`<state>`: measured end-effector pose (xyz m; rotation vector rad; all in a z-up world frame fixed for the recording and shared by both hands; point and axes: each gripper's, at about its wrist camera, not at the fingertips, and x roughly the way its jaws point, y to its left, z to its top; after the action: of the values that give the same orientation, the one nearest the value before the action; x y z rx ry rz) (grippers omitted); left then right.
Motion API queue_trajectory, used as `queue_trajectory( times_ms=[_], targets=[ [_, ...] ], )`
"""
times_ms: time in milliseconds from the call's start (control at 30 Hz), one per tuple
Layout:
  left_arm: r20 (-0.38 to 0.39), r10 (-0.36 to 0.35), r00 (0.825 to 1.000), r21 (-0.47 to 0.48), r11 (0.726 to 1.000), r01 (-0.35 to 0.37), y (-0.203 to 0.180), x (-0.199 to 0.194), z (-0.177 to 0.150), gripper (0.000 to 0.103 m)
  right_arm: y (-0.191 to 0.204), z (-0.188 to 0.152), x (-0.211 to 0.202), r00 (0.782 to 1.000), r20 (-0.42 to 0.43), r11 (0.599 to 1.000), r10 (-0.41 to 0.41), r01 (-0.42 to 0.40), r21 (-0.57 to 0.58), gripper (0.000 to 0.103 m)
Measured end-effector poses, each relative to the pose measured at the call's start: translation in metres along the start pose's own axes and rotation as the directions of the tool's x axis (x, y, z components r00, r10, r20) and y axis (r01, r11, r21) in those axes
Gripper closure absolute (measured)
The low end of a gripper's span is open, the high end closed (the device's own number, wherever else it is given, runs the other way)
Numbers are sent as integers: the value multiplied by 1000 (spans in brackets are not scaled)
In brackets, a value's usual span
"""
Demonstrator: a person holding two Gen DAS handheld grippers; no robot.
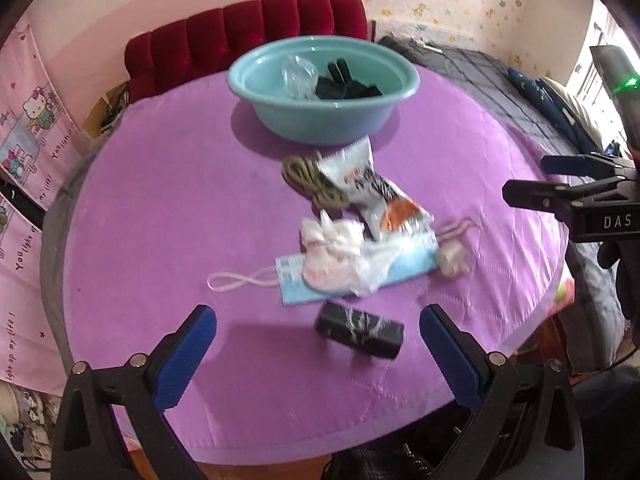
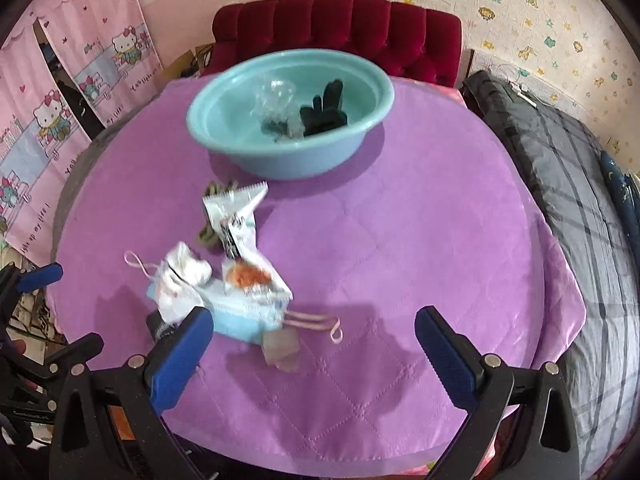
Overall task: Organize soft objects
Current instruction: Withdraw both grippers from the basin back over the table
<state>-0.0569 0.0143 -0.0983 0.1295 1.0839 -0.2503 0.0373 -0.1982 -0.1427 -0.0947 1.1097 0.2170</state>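
A teal basin (image 1: 280,116) (image 2: 240,156) stands at the far side of the purple table and holds a black glove (image 1: 346,86) (image 2: 324,114) and a clear plastic bag (image 1: 298,74) (image 2: 276,98). Near the middle lies a pile: a snack packet (image 1: 372,188) (image 2: 236,220), a coiled cord (image 1: 308,178), a crumpled white bag (image 1: 340,256) (image 2: 180,276), a blue face mask (image 1: 296,280) (image 2: 248,316). A black bundle (image 1: 358,330) lies closest to my left gripper (image 1: 318,344), which is open and empty. My right gripper (image 2: 314,344) is open and empty, hovering right of the pile.
A red tufted headboard (image 1: 256,28) (image 2: 340,28) stands behind the table. A bed with a grey plaid cover (image 2: 568,184) runs along the right. Pink cartoon curtains (image 2: 68,80) hang on the left. The purple quilted cloth (image 2: 400,240) is bare right of the pile.
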Motion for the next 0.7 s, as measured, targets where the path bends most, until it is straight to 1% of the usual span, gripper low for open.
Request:
queue_trajectory(
  times_ms=[133,267,433,700],
  targets=[
    [-27,3,1000,10,1000,-3,-4,9,-11,0,0,-12,7,1000,-15,1000,-3,3,-13,0],
    [-53,-10,999,1,1000,10,-4,15,-19,0,1,-22,17,999,-53,1000,-3,3,-17,0],
    [-64,-18,998,-18,1000,16,1,19,-20,0,4,-27,31,995,-98,1000,5,-7,-24,0],
    [-97,-17,995,-19,1000,15,4,31,-23,0,12,-33,68,983,-181,999,22,-28,-32,0]
  ],
)
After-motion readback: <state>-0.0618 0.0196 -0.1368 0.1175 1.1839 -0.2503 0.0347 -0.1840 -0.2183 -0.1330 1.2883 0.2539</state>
